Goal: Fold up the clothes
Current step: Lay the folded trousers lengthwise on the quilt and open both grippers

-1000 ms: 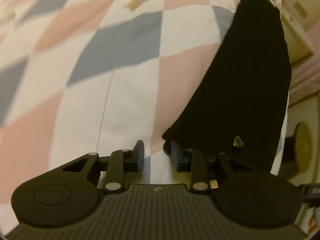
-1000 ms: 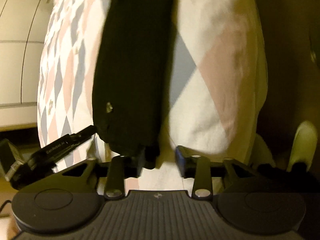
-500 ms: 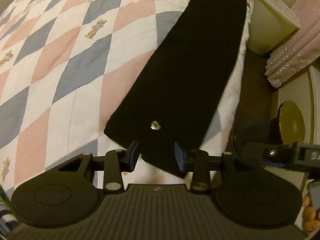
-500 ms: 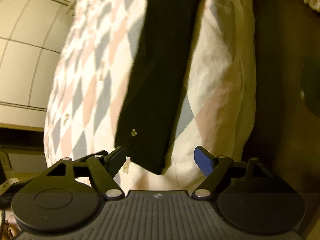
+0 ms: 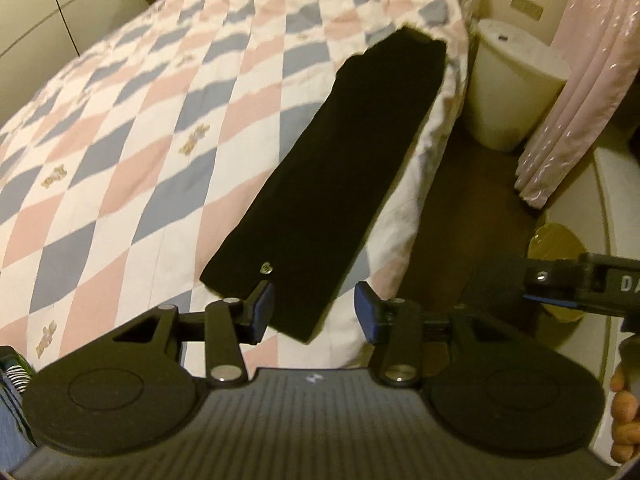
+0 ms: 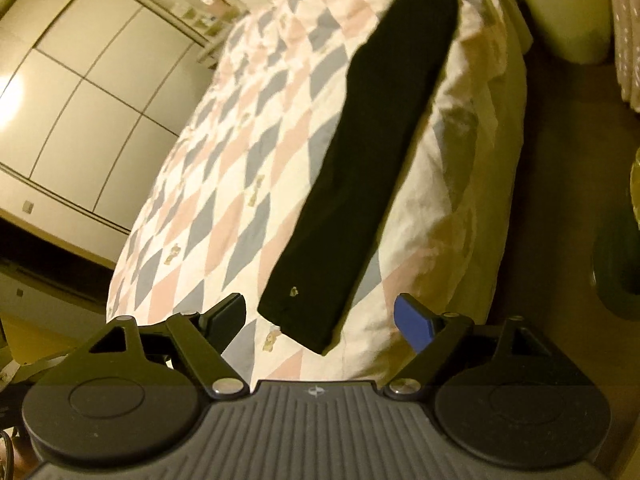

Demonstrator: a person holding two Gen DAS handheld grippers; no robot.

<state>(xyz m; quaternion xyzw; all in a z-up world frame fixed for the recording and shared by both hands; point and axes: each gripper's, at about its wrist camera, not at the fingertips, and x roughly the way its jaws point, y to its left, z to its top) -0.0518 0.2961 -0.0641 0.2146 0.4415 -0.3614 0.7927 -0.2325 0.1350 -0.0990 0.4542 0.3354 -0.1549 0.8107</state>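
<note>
The black garment lies flat on the bed as one long narrow strip, already folded lengthwise by the look of it, running along the bed's right-hand edge from the near end up toward the far corner. A small pale logo marks its near end, and the near corner reaches almost to the edge of the quilt. The left tool hangs just above that near end with its jaws apart and nothing between them; the cloth seen in the gap lies on the bed below, not pinched. The right tool is likewise spread wide and empty, above the same end, and part of it shows at the right of the left wrist view, held by a hand. Beyond the bed's edge are dark floor, a pale round bin and a pink curtain; cupboard doors stand at the far left. I judge that the lengthwise fold is done and both tools are clear of the cloth, between steps. The next move likely calls for taking the two near corners, one in each tool, and carrying that end up over the strip toward the far end, keeping the edges lined up so that it halves cleanly and does not slip off the bedside.
</note>
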